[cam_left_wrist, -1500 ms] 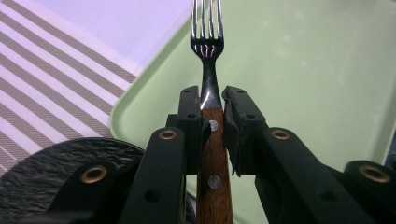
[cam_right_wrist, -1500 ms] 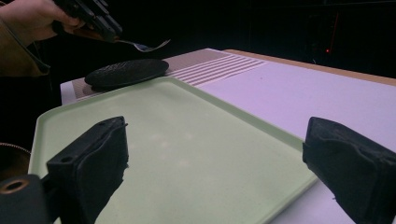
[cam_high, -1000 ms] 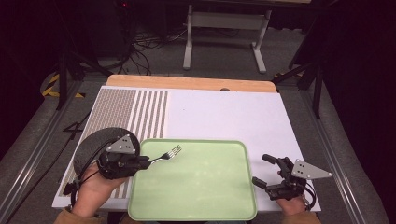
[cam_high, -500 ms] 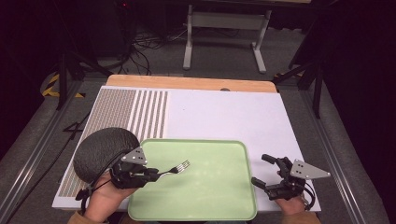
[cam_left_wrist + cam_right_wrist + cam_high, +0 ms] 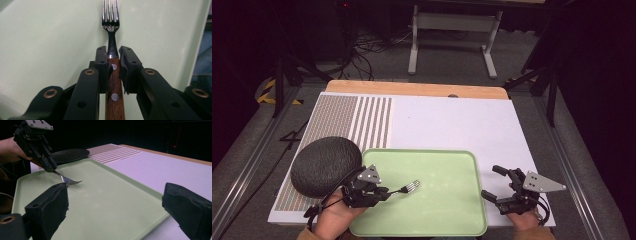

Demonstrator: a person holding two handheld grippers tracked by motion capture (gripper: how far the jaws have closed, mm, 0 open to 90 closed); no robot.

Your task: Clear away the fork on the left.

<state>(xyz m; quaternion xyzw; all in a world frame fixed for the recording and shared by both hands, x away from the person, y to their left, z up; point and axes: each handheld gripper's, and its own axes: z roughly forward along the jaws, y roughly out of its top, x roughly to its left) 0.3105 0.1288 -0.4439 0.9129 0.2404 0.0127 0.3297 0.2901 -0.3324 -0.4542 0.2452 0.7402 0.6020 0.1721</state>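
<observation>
Left gripper (image 5: 384, 193): jaws clamped on wooden-handled fork (image 5: 111, 53), tines just above green tray (image 5: 452, 165), beside dark plate (image 5: 326, 164). Right gripper (image 5: 498, 184): jaws wide, nothing between, at tray's right edge.

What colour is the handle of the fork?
The metal fork's wooden handle is reddish brown with small silver rivets; the left gripper view shows it best.

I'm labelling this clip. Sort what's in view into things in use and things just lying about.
In use:
- fork, clamped in the left gripper
- green tray beneath it

Lying about:
- dark plate, left of the tray
- white mat
- right gripper, open, holding nothing
</observation>
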